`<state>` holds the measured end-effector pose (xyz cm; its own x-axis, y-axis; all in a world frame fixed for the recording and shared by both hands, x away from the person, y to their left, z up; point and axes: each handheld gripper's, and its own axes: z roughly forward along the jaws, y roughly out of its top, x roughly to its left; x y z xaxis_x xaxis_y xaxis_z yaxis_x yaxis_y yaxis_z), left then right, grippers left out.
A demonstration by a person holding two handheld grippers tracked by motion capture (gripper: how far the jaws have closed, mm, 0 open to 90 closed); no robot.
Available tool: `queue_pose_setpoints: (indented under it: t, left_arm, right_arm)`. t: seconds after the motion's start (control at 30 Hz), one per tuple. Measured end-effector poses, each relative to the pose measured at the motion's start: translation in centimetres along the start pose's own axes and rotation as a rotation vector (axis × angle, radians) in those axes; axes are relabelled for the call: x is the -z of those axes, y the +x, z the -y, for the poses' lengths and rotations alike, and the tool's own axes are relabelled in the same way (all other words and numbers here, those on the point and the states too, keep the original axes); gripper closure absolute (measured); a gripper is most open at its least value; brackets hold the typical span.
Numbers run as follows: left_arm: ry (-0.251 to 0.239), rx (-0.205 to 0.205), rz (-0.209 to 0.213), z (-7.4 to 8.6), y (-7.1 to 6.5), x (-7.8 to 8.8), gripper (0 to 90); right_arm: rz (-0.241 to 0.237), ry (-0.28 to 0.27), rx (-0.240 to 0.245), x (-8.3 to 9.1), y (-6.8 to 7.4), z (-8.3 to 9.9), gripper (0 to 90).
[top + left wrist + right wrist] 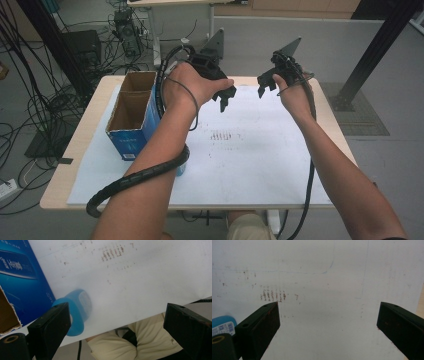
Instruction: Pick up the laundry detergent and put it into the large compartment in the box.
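Both grippers hang in the air over the far half of a white sheet [260, 145] that covers the table. My left gripper [226, 97] is open; its own view looks between wide-apart jaws [117, 315] at a blurred blue round container [80, 306] lying beside a blue cardboard box [22, 277]. My right gripper [266, 85] is open too, and its jaws [329, 312] frame bare sheet with a patch of reddish-brown smears [273, 295]. Nothing sits between either pair of jaws. The container's labelled end [223, 325] shows at that view's lower left.
The blue box [132, 117] stands open-topped at the table's left side, with the blue container [183, 166] mostly hidden behind the left forearm. Cables trail from both grippers off the near edge. Cluttered wiring and black frame posts stand on the floor beyond the table.
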<state>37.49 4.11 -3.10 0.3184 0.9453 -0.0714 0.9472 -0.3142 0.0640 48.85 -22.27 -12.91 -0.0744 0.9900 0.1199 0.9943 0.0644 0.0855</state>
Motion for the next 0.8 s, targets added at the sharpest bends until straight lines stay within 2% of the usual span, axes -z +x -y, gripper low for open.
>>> queue_pose_setpoints:
  t: [0.43, 0.8]
  left_arm:
    - [-0.004, 0.039, -0.017, 0.2, 1.0, 0.2, 7.8]
    - [-0.005, 0.094, -0.035, 0.7, 3.1, 0.5, 7.8]
  right_arm:
    - [0.001, -0.001, -0.003, 0.1, -0.1, 0.0, 4.7]
    - [0.004, -0.001, -0.002, 0.1, 0.0, 0.0, 4.7]
